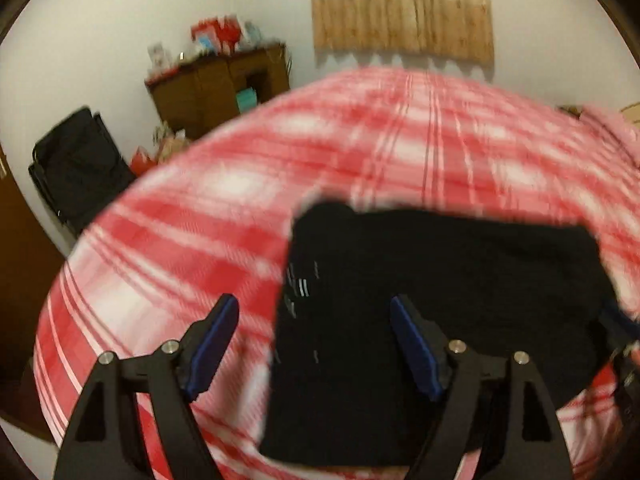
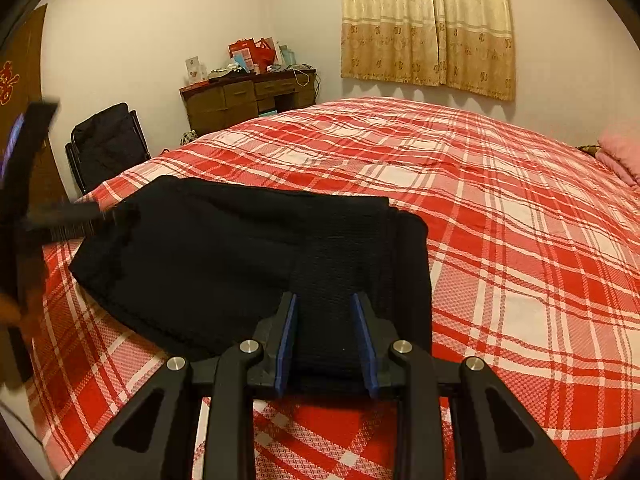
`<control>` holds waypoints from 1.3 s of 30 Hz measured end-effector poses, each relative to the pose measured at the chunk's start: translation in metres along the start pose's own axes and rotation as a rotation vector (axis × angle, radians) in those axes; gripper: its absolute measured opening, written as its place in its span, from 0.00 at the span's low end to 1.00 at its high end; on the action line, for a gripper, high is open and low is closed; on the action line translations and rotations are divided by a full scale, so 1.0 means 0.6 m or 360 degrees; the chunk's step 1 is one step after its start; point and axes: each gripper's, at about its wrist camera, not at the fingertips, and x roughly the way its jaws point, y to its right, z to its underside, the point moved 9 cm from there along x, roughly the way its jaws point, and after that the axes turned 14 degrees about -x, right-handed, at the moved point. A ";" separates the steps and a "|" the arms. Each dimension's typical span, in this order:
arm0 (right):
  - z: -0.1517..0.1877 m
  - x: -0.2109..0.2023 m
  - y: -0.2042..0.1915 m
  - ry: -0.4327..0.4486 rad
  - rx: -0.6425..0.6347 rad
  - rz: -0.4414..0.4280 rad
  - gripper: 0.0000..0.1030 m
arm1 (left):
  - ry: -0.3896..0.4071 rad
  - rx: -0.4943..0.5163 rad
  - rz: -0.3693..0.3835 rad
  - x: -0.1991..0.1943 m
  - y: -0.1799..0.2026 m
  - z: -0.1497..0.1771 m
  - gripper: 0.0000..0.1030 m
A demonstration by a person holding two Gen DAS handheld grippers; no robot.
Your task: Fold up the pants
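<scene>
The black pants [image 1: 420,312] lie folded into a compact rectangle on the red plaid bed [image 1: 224,208]. My left gripper [image 1: 314,312] is wide open above the pants' left edge and holds nothing; the view is blurred by motion. In the right wrist view the pants [image 2: 224,256] lie in front of my right gripper [image 2: 325,304]. Its jaws stand partly open with the near right part of the pants between the blue pads [image 2: 288,340]. The left gripper shows as a dark blur at the far left of that view [image 2: 32,200].
The plaid bed [image 2: 500,240] stretches away to the right, with a pink pillow [image 2: 620,156] at its far right. A brown desk [image 2: 248,96] with clutter stands by the wall, a black folding chair [image 2: 108,144] left of it. A curtain [image 2: 428,24] hangs behind.
</scene>
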 end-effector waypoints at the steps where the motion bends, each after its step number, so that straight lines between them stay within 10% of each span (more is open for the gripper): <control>1: 0.000 0.000 0.000 -0.0001 -0.0006 0.0005 0.30 | 0.0010 -0.0010 -0.0010 -0.001 -0.003 0.008 0.78; 12: -0.002 -0.002 -0.004 -0.0011 -0.0092 0.0097 0.32 | 0.0031 -0.0195 0.0011 0.001 -0.034 0.027 1.00; 21: 0.005 -0.003 -0.031 -0.0131 -0.0286 0.0292 0.59 | 0.0030 -0.0174 0.0012 -0.026 -0.047 0.055 1.00; 23: 0.016 -0.004 -0.018 -0.0203 -0.0216 0.0357 0.80 | 0.0032 -0.0152 -0.0003 -0.031 -0.050 0.062 1.00; 28: 0.064 -0.004 0.018 -0.0293 0.0201 0.0102 0.90 | 0.0027 -0.0123 -0.0021 -0.045 -0.054 0.075 1.00; 39: 0.118 -0.072 0.000 -0.0295 0.0164 0.0237 0.91 | 0.0028 0.0050 0.0027 -0.105 -0.036 0.156 0.99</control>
